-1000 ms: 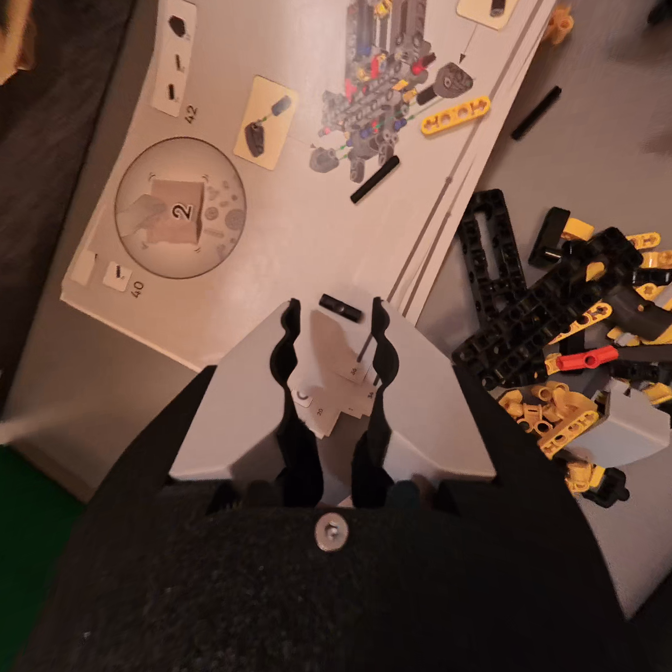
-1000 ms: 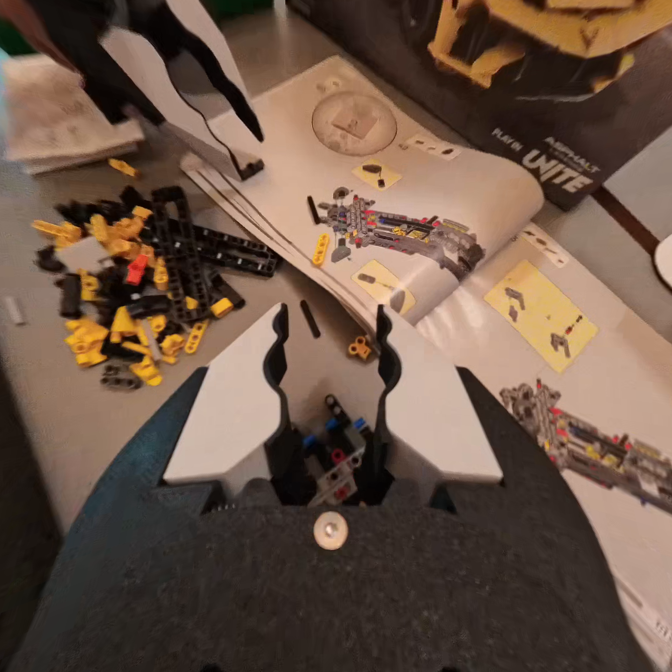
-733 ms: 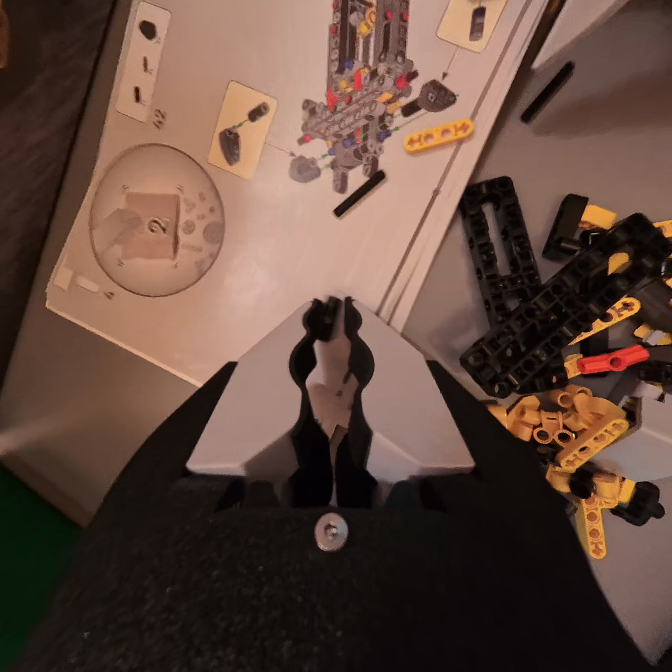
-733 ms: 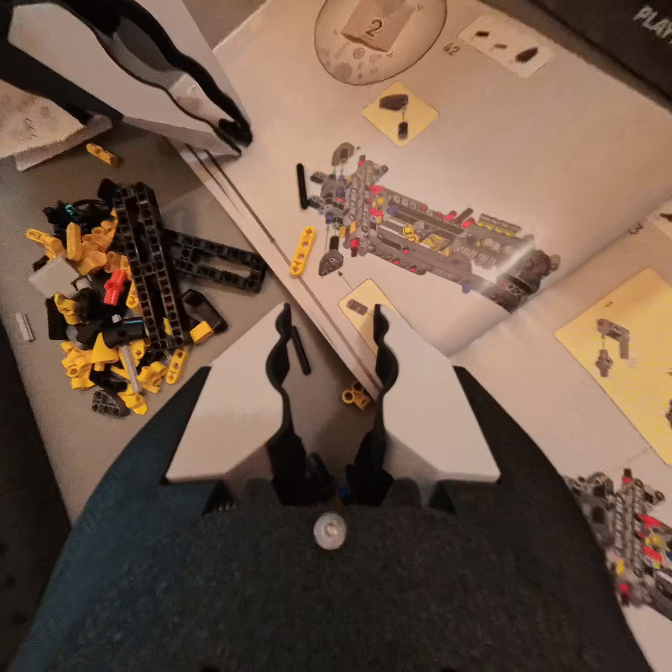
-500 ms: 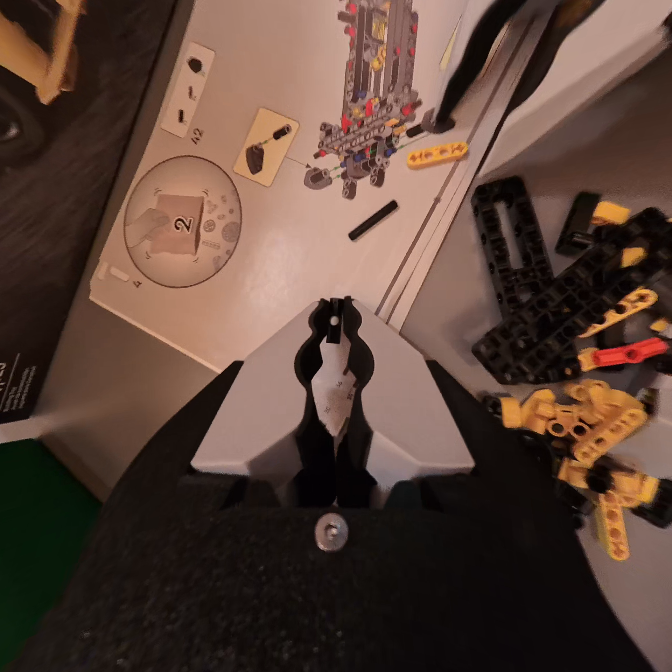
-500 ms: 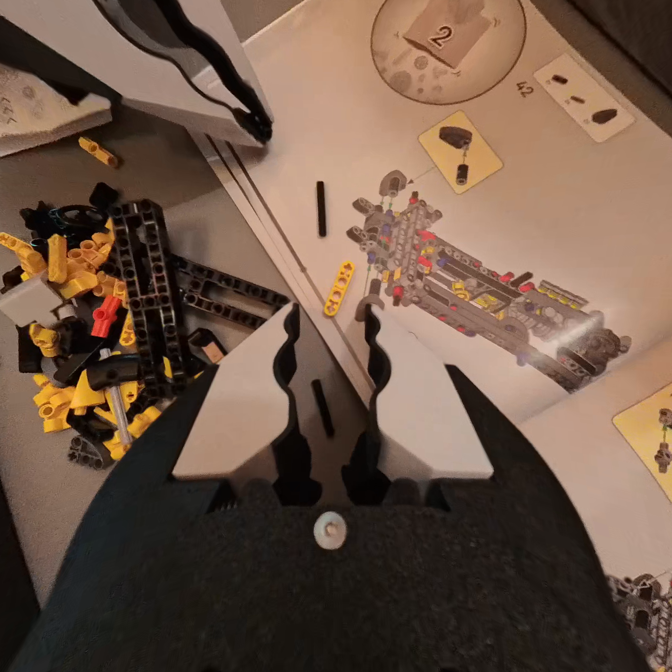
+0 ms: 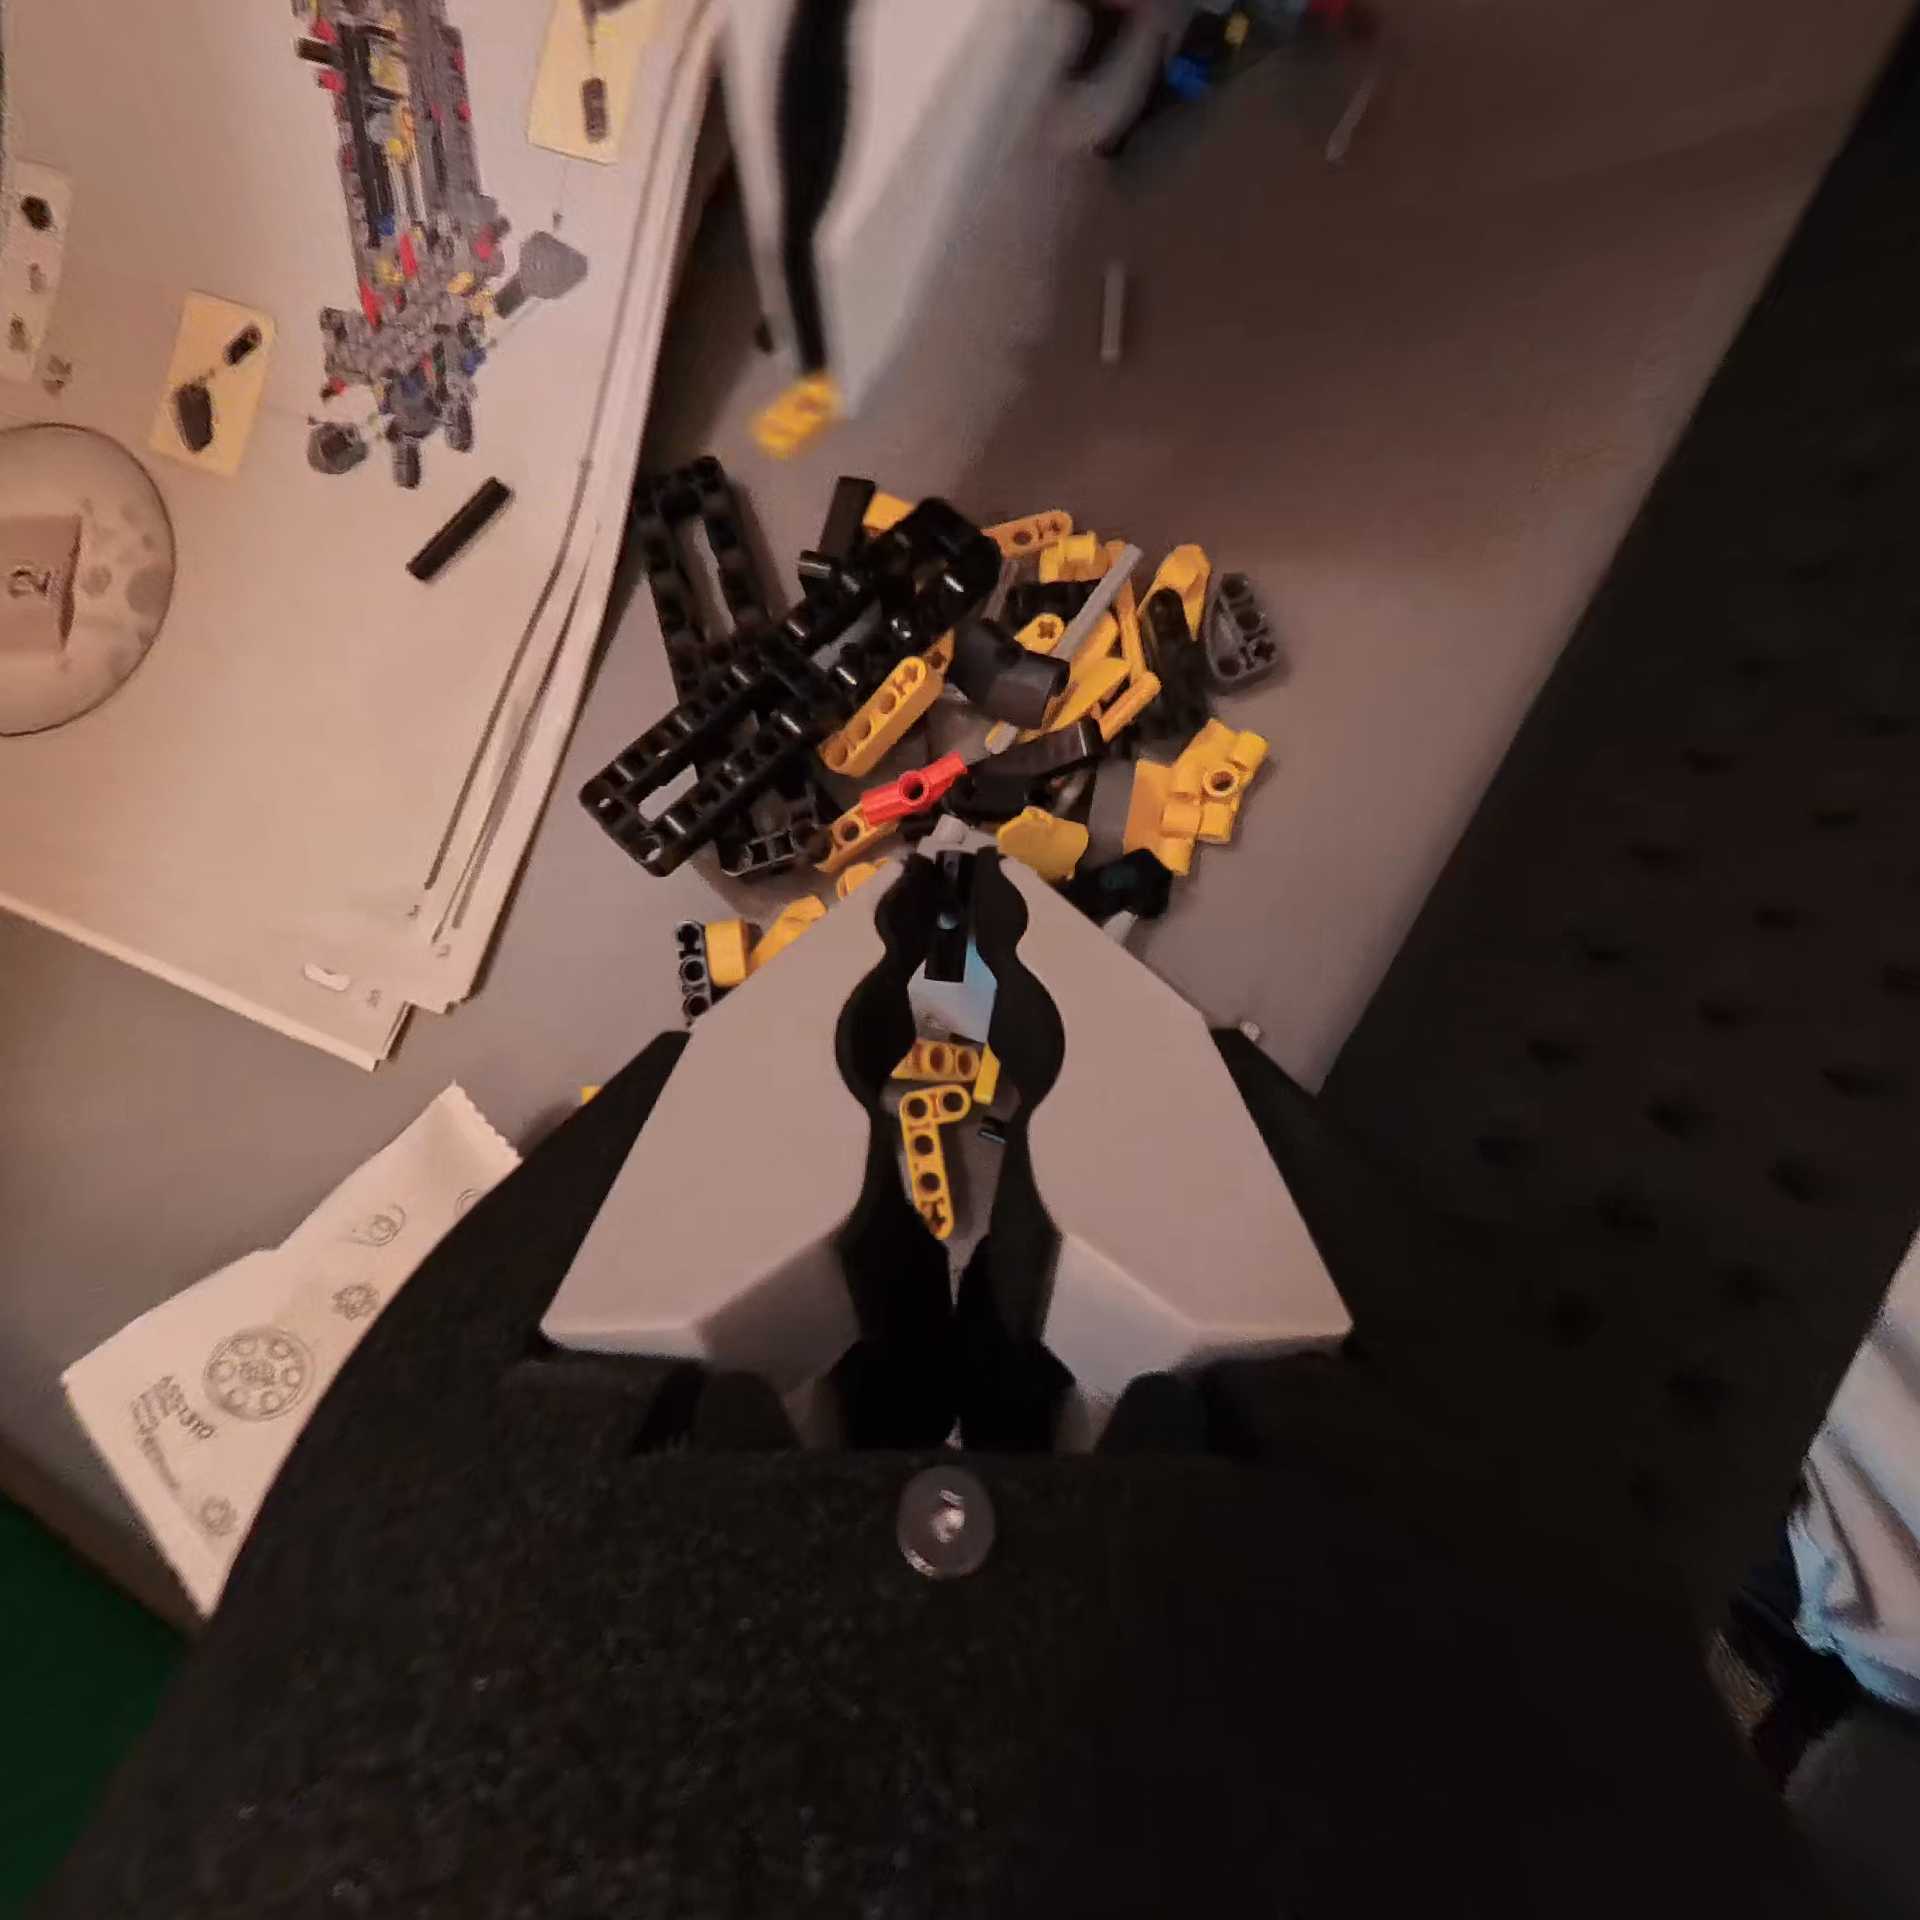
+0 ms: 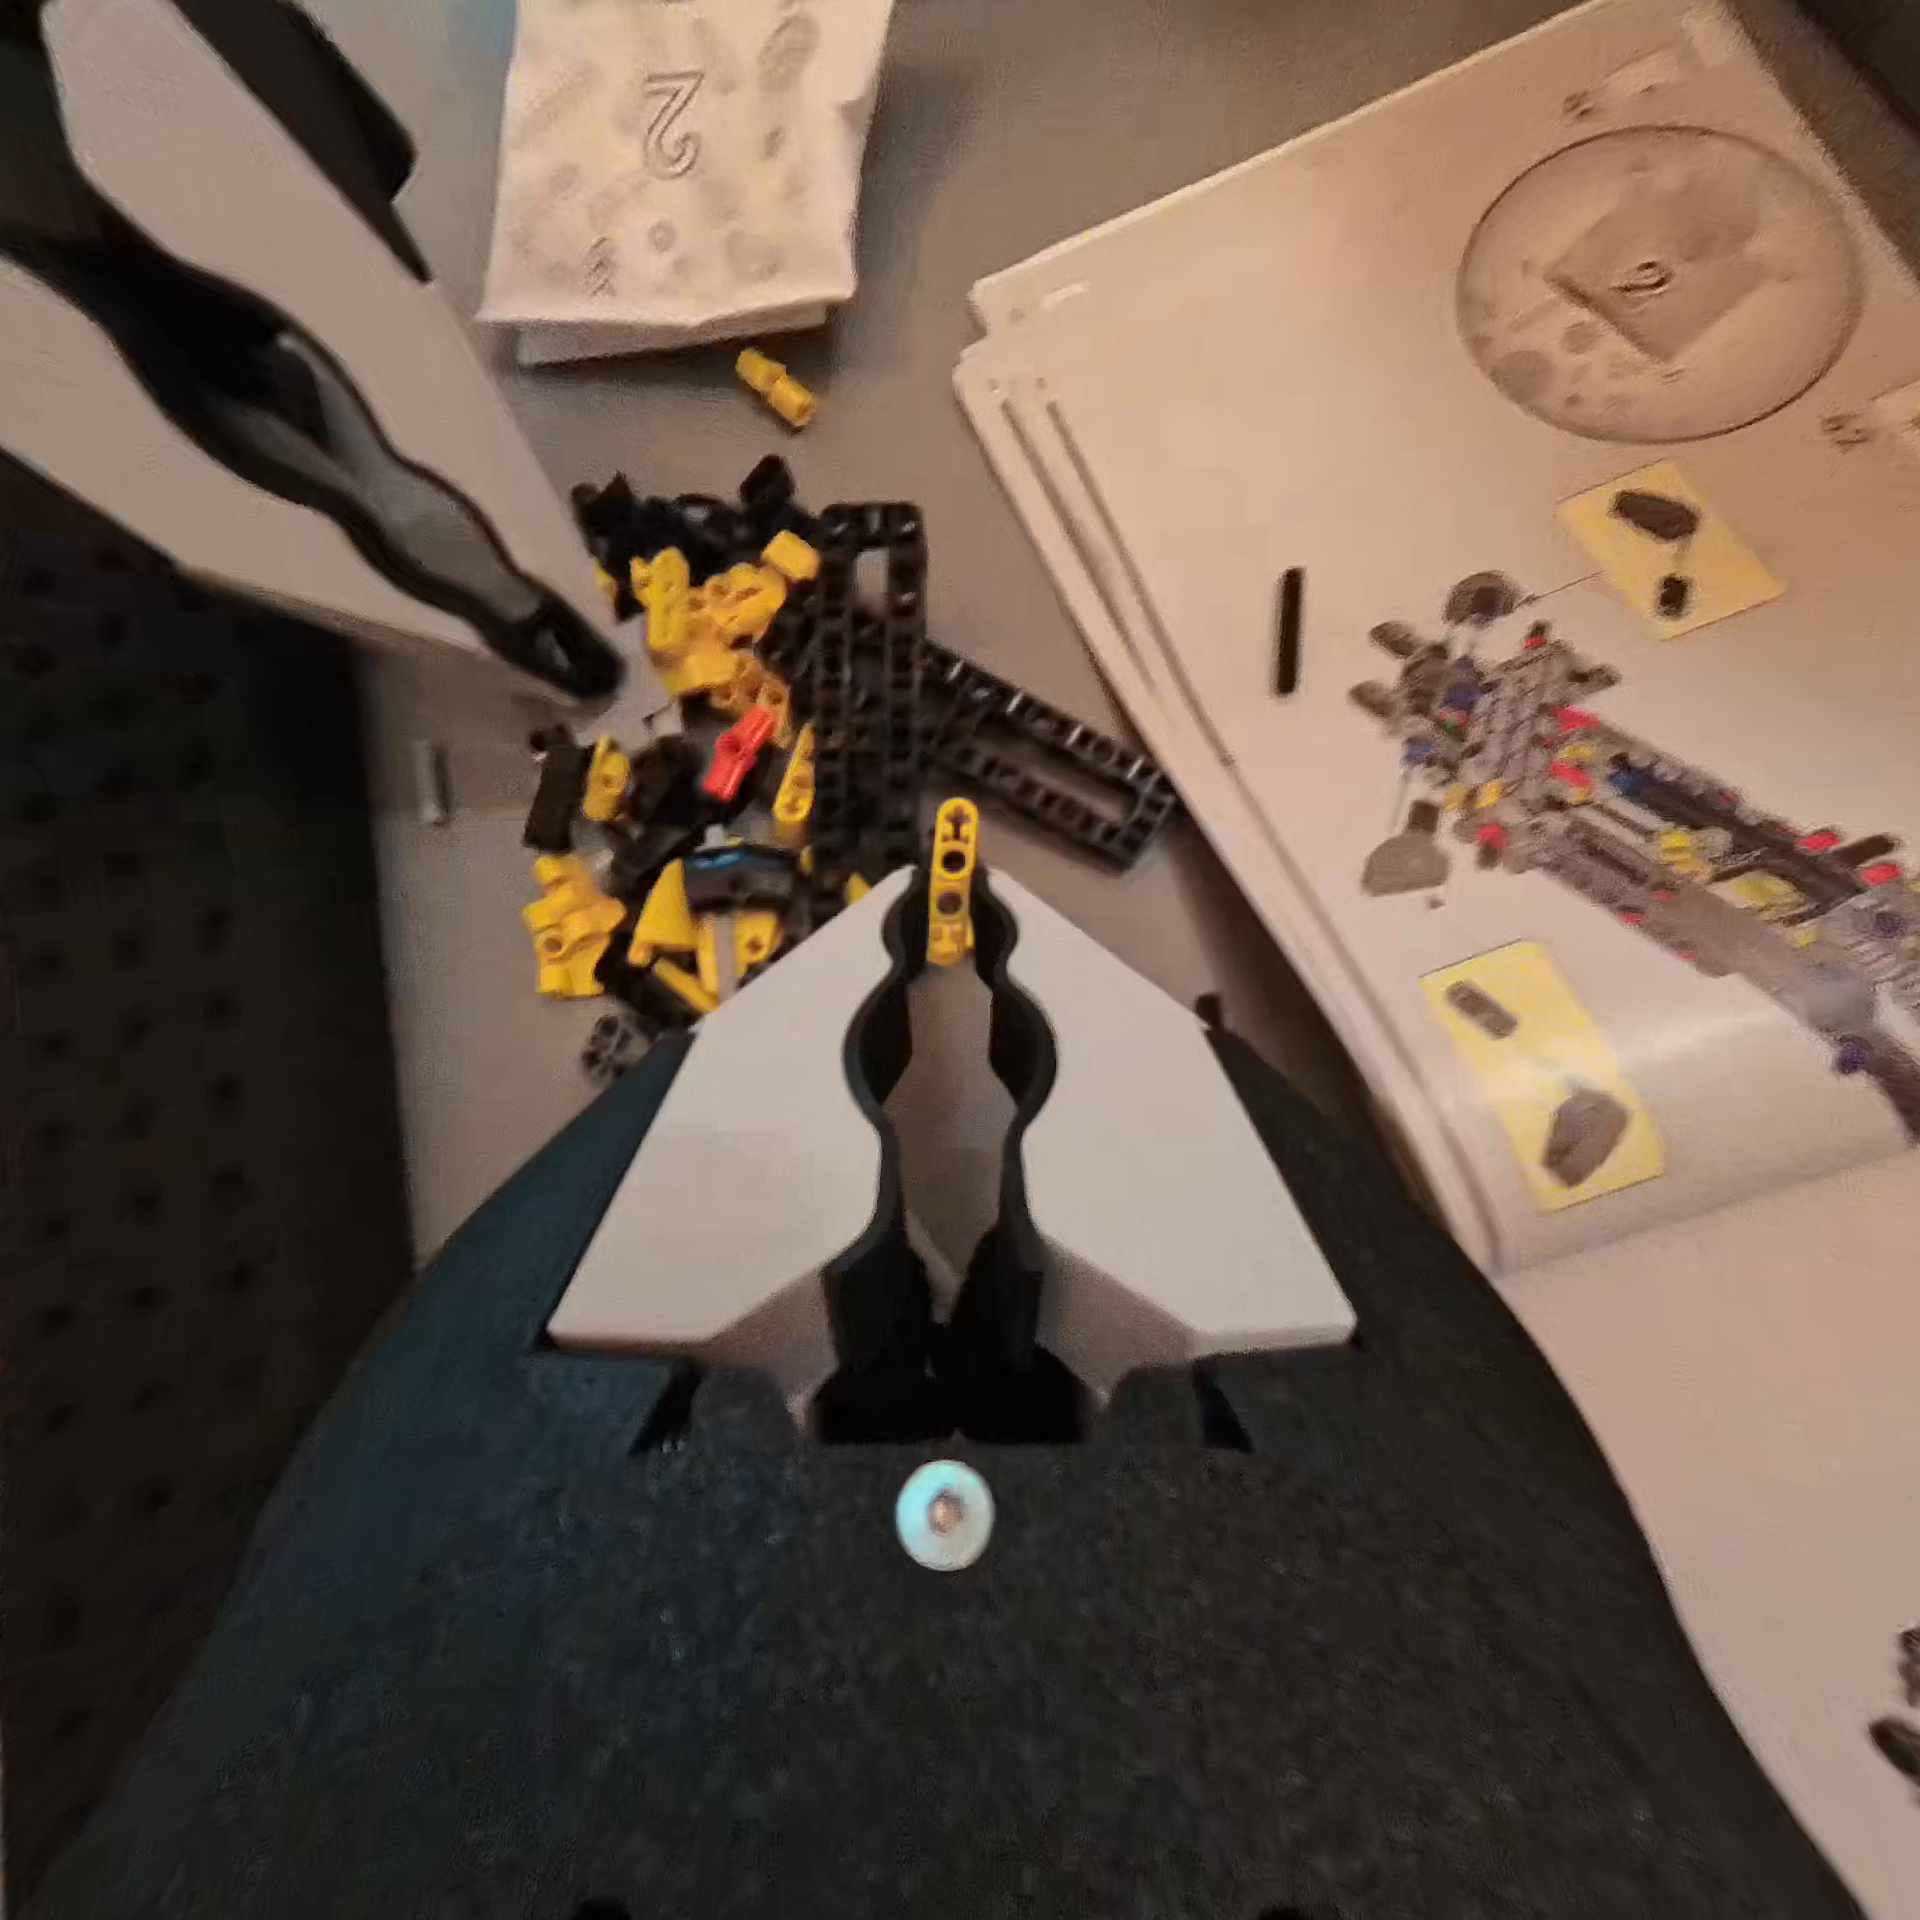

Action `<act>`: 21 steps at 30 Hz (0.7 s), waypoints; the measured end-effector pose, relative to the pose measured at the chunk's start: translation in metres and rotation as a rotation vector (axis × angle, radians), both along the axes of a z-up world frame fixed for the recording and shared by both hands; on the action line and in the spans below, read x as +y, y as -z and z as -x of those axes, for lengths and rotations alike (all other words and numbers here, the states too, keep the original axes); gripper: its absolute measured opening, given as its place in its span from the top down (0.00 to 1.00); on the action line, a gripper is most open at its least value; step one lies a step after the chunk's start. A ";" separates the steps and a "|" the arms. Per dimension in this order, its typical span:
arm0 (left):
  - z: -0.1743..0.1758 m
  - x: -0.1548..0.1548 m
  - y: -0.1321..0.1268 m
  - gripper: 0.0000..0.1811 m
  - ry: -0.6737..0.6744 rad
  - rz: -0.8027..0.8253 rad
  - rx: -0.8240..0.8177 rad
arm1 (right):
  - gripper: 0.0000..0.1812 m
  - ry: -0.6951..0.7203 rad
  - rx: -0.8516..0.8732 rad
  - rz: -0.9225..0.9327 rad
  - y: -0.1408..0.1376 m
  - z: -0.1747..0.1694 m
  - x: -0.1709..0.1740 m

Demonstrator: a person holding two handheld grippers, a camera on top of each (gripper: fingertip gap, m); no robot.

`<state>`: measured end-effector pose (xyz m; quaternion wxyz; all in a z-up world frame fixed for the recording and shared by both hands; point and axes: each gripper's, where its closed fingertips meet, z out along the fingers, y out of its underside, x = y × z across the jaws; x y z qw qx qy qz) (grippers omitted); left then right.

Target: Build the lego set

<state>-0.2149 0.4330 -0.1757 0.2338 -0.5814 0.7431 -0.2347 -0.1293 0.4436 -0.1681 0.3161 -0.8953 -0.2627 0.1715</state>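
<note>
Pinching a small black pin (image 7: 945, 914) at its tips, the left tool (image 7: 948, 873) hangs over the near edge of the lego pile (image 7: 935, 686) on the grey bench (image 7: 1403, 364), the open instruction booklet (image 7: 260, 727) to the left. In the right wrist view, the right tool (image 8: 948, 894) is pressed onto a short yellow beam (image 8: 951, 878) pointing forward, above the pile's (image 8: 727, 727) black frames (image 8: 873, 665); a paper bag (image 8: 675, 166) lies beyond.
</note>
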 end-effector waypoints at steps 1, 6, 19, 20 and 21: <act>-0.002 0.001 0.000 0.97 -0.024 -0.020 -0.018 | 0.97 0.005 -0.016 0.018 0.005 0.001 -0.010; -0.019 0.004 -0.011 0.97 -0.091 -0.012 -0.081 | 0.97 0.067 -0.105 0.078 0.034 -0.006 -0.026; -0.045 -0.002 -0.024 0.86 0.024 0.064 -0.087 | 0.89 0.335 -0.108 0.059 0.014 -0.101 -0.031; -0.051 0.010 -0.028 0.86 0.034 0.031 -0.101 | 0.87 0.334 -0.149 0.070 0.018 -0.104 -0.028; -0.059 0.024 -0.032 0.87 0.041 -0.005 -0.118 | 0.87 0.339 -0.188 0.072 0.021 -0.107 -0.025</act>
